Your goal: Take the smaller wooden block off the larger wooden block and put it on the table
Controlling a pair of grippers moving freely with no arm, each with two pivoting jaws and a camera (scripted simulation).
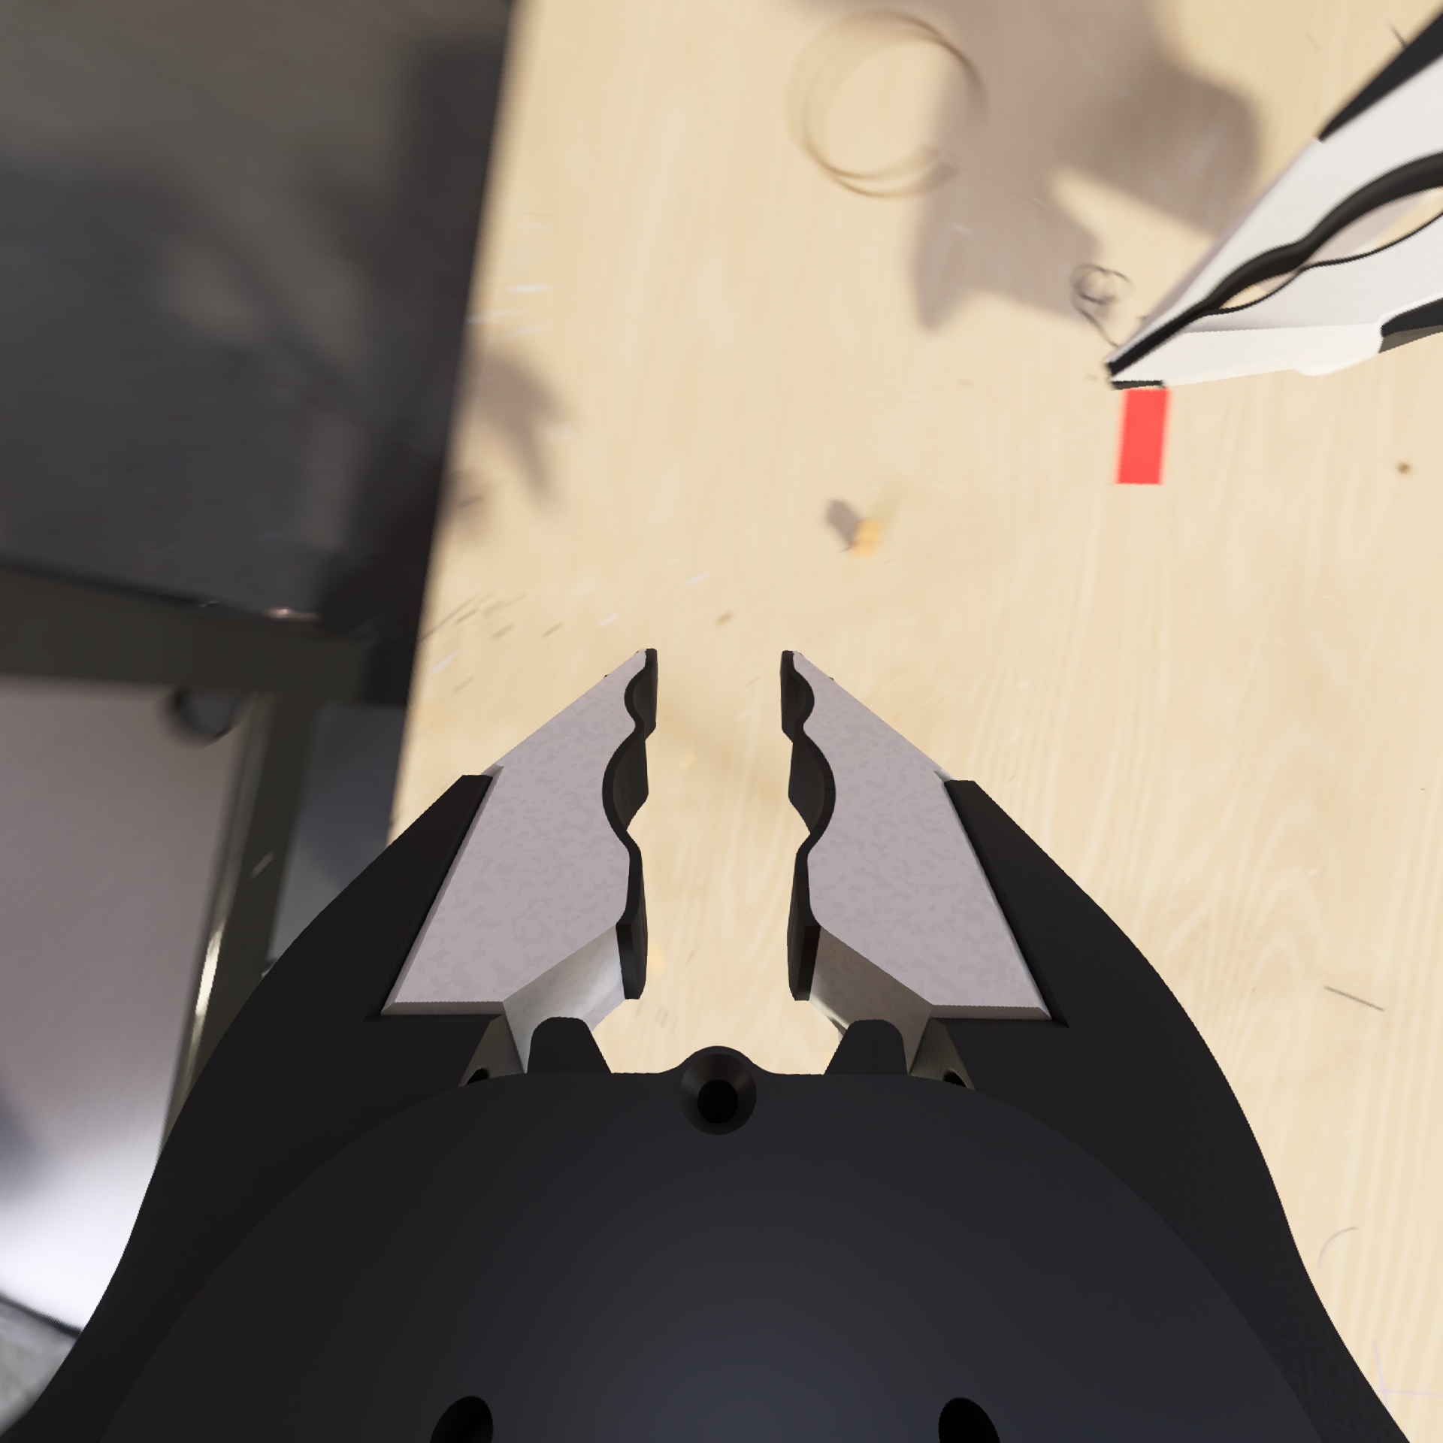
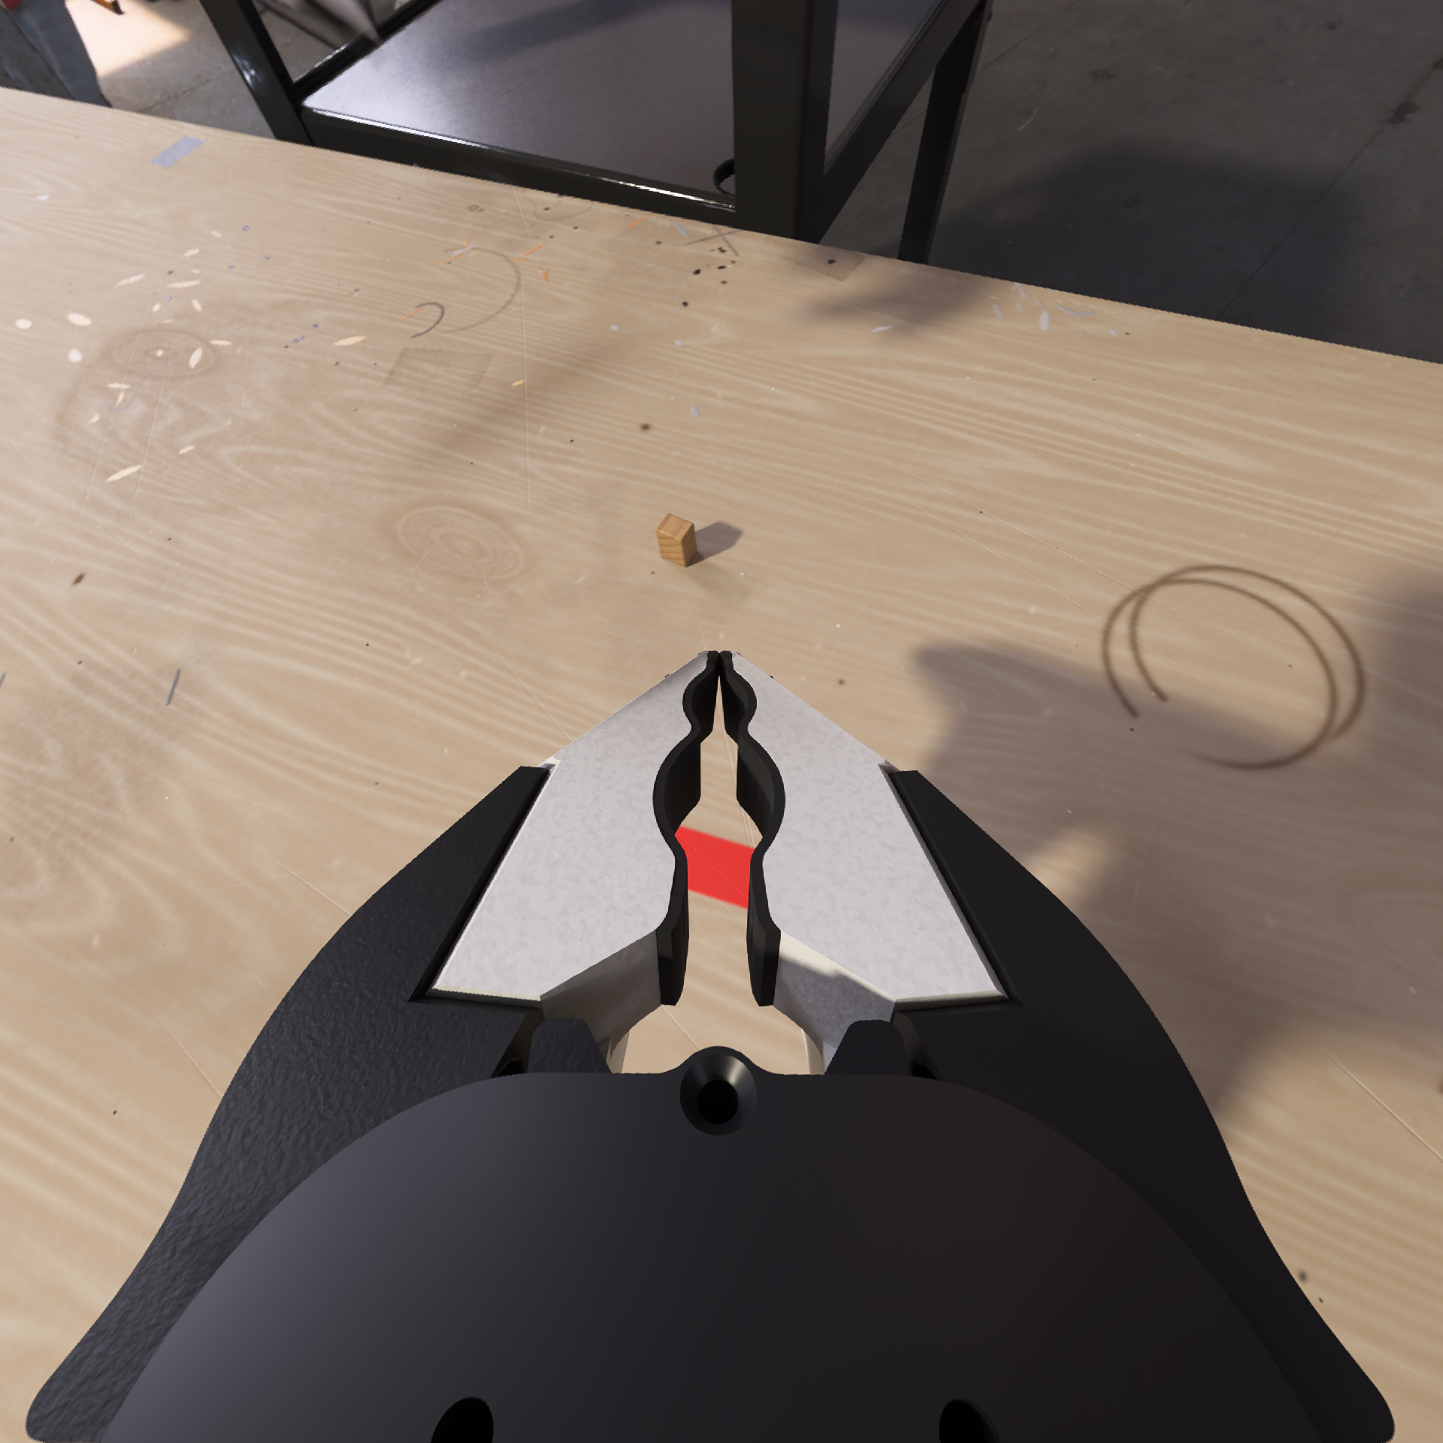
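Right gripper (image 2: 717, 656), fingertips pressed together empty over a red strip (image 2: 714, 867), and spread, empty left gripper (image 1: 718, 656) must first locate the stack; only one small wooden block (image 2: 676, 539) lies ahead.

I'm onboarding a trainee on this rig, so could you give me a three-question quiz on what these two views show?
1. True or false: the left tongs are shut.
2. What lies beneath the right tongs: A) flat red rectangular marker B) metal ring C) blue cup
3. Fill in: the small tan wooden cube stands on the pale plywood ____.

Key: 1 false, a gap shows between the fingers; 2 A; 3 table.
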